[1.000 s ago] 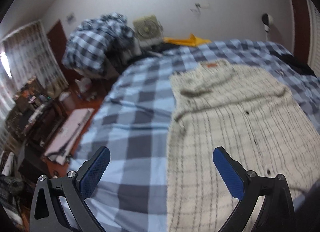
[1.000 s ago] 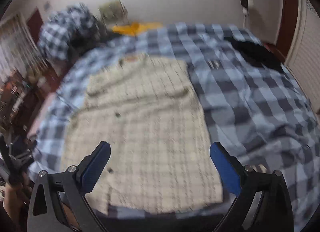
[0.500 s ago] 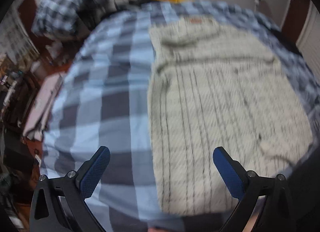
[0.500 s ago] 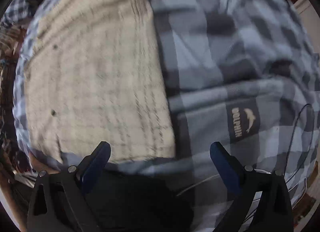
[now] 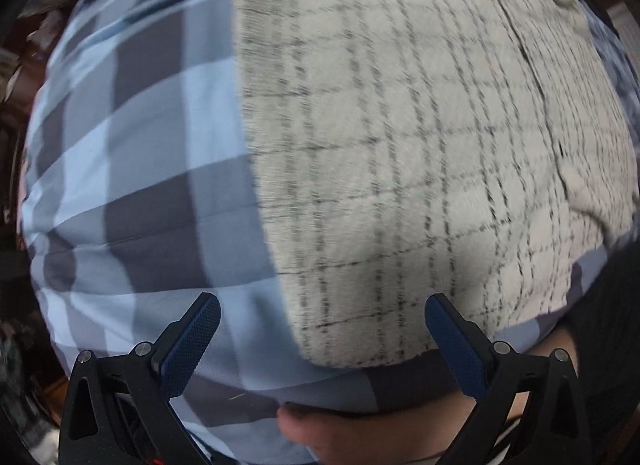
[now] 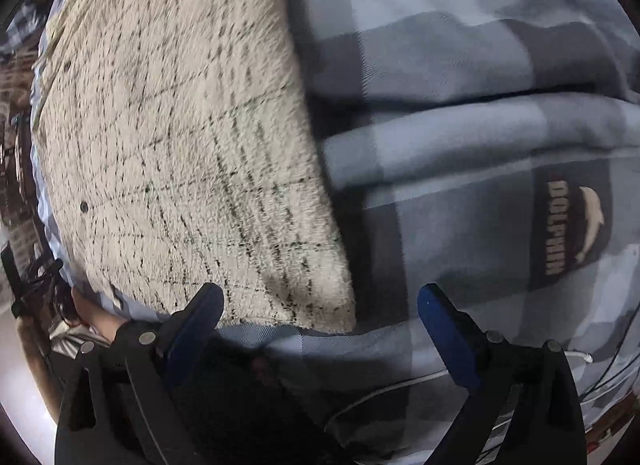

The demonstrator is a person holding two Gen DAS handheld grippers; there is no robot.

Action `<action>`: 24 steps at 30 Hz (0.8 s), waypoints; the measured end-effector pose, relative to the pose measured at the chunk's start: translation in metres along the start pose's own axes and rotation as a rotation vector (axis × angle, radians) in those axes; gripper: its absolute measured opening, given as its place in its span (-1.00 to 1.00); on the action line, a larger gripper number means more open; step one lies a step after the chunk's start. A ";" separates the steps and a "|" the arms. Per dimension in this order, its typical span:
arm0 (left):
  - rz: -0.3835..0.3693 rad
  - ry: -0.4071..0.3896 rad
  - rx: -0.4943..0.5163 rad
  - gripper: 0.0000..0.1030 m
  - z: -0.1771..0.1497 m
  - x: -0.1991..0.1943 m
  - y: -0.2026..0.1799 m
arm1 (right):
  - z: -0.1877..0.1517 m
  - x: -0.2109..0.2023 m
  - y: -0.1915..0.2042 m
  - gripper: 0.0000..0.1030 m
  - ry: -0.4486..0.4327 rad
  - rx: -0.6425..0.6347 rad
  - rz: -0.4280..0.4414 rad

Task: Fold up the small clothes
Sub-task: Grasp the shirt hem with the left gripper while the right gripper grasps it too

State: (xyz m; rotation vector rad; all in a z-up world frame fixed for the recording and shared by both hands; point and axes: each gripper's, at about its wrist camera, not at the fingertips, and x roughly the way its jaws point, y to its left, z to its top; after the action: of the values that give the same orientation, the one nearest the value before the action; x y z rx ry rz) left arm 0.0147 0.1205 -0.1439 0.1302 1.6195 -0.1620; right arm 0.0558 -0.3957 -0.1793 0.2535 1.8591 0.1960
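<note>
A cream fleece shirt with thin dark check lines (image 5: 400,145) lies flat on a blue and grey checked bedspread (image 5: 140,145). My left gripper (image 5: 320,325) is open, just above the shirt's near left hem corner. The shirt also shows in the right wrist view (image 6: 180,145). My right gripper (image 6: 320,313) is open, just above its near right hem corner. Both are empty.
The bedspread (image 6: 460,85) has a thick fold and a dark "DOLPHIN" label (image 6: 572,221) to the right of the shirt. A white cable (image 6: 400,389) hangs below the bed edge. The person's leg (image 5: 380,433) is against the near bed edge.
Both grippers have tipped downward and moved in close to the shirt's near hem. The far wall and room have left view. The jaws stay open.
</note>
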 end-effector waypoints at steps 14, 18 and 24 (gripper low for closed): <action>-0.002 0.075 0.036 -0.35 -0.006 0.032 -0.037 | 0.008 0.052 0.068 -0.21 0.112 -0.279 -0.207; -0.156 -0.005 -0.045 -0.76 -0.005 0.001 -0.024 | -0.007 0.037 0.095 -0.89 0.027 -0.328 -0.191; -0.501 -0.192 -0.179 -0.93 -0.010 -0.049 0.000 | -0.038 -0.015 0.116 -0.92 -0.209 -0.265 0.131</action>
State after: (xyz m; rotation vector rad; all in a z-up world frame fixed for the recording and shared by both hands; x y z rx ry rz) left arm 0.0081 0.1231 -0.0944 -0.4210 1.4401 -0.3998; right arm 0.0322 -0.2886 -0.1240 0.2035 1.5908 0.4847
